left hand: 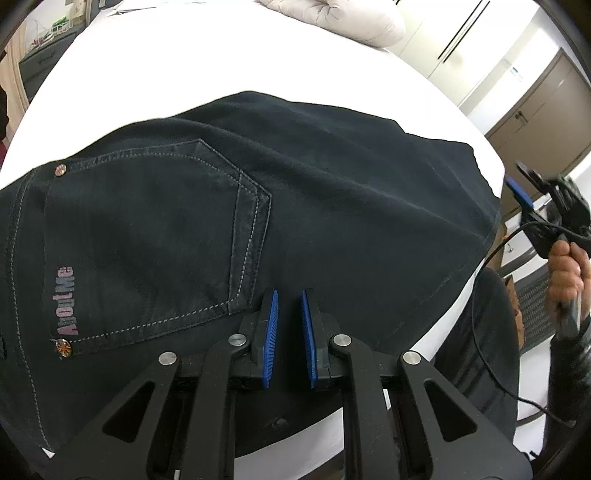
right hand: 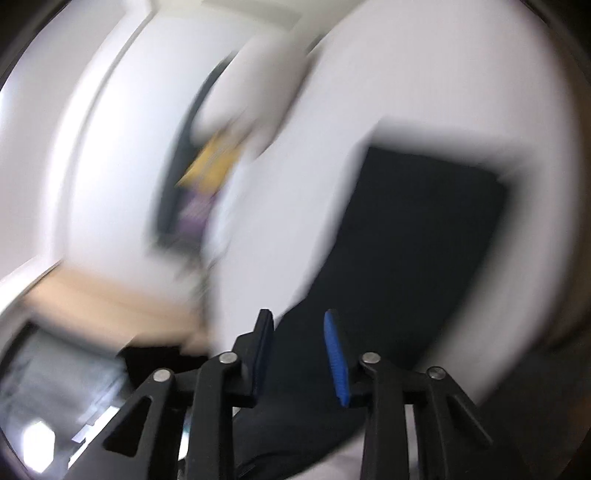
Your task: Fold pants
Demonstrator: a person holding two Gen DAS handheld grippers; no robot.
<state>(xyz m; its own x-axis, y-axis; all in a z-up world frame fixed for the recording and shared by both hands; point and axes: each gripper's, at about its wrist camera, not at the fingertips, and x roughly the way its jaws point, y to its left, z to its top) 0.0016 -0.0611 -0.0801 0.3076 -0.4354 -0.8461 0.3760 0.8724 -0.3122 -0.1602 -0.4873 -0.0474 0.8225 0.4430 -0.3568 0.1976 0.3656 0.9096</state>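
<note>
Evidently between folds. Lying flat across the middle of the white sheet-covered bed (left hand: pixel 221 59) and reaching its near edge: dark navy denim pants (left hand: pixel 332 206), with the stitched back pocket (left hand: pixel 147 236) face up toward the bed's left side and a straight stitched edge toward the bed's right side. Looks short and compact for full-length legs, so probably doubled over at least once already.

Hovering over the bed's near edge, just above the cloth: left gripper (left hand: pixel 289 295), blue pads drawn nearly together with a narrow gap between, nothing pinched. Out past the bed's right edge, clear of the fabric and carried in a bare hand (left hand: pixel 565 273): right gripper (right hand: pixel 299 314), pads parted and empty. Heavily smeared in its own view, with only dark cloth behind the gap. Resting at the bed's far side, well clear: a pale grey pillow (left hand: pixel 343 18).

Judged as a pause after laying one fold, both tools free. Next move likely calls for pinching both corners of the stitched edge at the bed's right side, lifting them together, and carrying them over toward the pocket end. Worth keeping the layers aligned so that none slides askew.
</note>
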